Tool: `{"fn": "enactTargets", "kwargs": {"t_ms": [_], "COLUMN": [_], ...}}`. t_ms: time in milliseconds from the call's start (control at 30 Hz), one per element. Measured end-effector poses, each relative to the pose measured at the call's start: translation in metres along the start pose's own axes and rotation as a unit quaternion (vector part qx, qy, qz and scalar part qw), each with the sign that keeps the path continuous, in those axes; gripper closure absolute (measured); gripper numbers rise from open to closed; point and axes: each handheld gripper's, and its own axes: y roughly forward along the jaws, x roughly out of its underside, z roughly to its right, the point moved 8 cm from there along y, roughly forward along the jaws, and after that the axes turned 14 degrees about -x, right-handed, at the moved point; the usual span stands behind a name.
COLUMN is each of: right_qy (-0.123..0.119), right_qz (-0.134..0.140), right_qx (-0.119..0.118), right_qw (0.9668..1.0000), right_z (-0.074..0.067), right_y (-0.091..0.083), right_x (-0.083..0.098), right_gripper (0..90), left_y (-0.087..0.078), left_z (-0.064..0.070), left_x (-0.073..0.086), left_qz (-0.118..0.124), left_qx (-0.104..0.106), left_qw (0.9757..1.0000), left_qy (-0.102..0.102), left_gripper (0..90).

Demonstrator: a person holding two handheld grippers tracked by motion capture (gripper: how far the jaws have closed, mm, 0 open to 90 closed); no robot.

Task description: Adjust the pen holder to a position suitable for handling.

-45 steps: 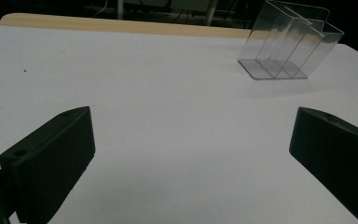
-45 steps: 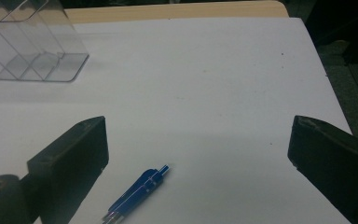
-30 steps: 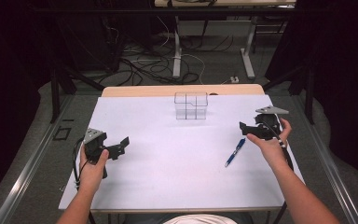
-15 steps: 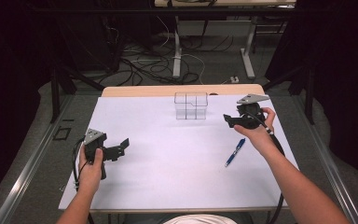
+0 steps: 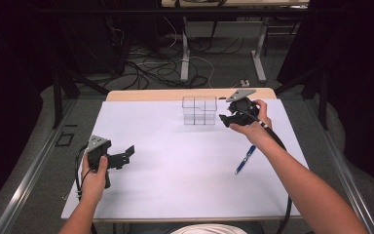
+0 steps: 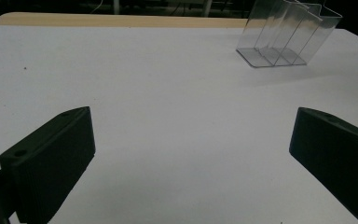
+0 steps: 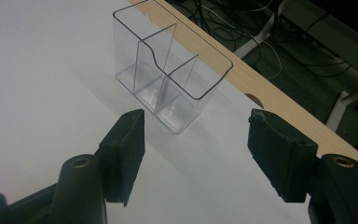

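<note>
A clear plastic organizer (image 5: 199, 111) with several compartments stands empty near the far edge of the white table (image 5: 175, 190). My right gripper (image 5: 226, 119) hovers just to its right, pointing at it. In the right gripper view the organizer (image 7: 168, 70) sits just beyond the right gripper (image 7: 196, 126). Its jaws have just been closing a little and are open, with nothing between them. A blue pen (image 5: 243, 161) lies on the table under my right forearm. My left gripper (image 5: 125, 155) rests at the table's left side, open wide and empty. The left gripper view (image 6: 191, 135) has the organizer (image 6: 284, 35) far off.
A wooden strip (image 5: 175, 94) runs along the table's far edge behind the organizer. Cables and desk legs (image 5: 185, 58) lie on the floor beyond. A metal rail (image 5: 34, 170) runs along the table's left side.
My right gripper has left the spot beside the pen, rising and moving left and away to the organizer's right side. The left gripper and the pen have stayed put.
</note>
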Motion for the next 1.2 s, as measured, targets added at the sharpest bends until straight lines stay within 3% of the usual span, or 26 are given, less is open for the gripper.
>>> {"fn": "enactTargets", "kwargs": {"t_ms": [133, 367, 500, 567, 667, 933, 1033, 1167, 1200], "right_qy": [-0.044, -0.122, -0.143, -0.153, -0.171, -0.215, -0.217, -0.232, -0.231], "right_qz": [-0.025, -0.049, -0.073, -0.069, -0.089, -0.121, -0.130, -0.150, -0.149], "right_qx": [-0.008, -0.003, 0.004, 0.005, 0.015, 0.003, -0.004, -0.009, -0.011], "right_qw": [0.9987, 0.9913, 0.9870, 0.9859, 0.9810, 0.9691, 0.9676, 0.9610, 0.9613], "right_z": [-0.002, -0.009, -0.012, -0.012, -0.010, -0.011, -0.012, -0.011, -0.012], "right_y": [0.008, 0.022, 0.028, 0.031, 0.034, 0.052, 0.059, 0.066, 0.069], "right_x": [-0.009, -0.027, -0.035, -0.040, -0.044, -0.051, -0.051, -0.052, -0.052], "right_gripper": [37.5, 38.3, 35.7, 35.3, 34.7, 36.5, 40.4, 42.7, 43.4], "left_y": [-0.001, -0.001, -0.001, -0.001, -0.001, -0.001, -0.001, -0.001, -0.001], "left_z": [-0.001, -0.002, -0.001, -0.001, -0.002, -0.001, -0.001, -0.001, -0.001], "left_x": [0.001, 0.001, 0.001, 0.001, 0.001, 0.002, 0.002, 0.001, 0.001], "left_qz": [-0.002, -0.002, -0.002, -0.002, -0.003, -0.005, -0.005, -0.004, -0.004], "left_qx": [0.000, 0.001, 0.003, 0.003, 0.004, 0.006, 0.007, 0.008, 0.008], "left_qw": [1.0000, 1.0000, 1.0000, 1.0000, 1.0000, 1.0000, 0.9999, 1.0000, 1.0000], "left_qy": [0.001, -0.002, -0.002, -0.002, -0.003, -0.005, -0.005, -0.005, -0.005], "left_gripper": [0.0, 0.0, 0.0, 0.0, 0.0, 0.0, 0.0, 0.0, 0.0]}}
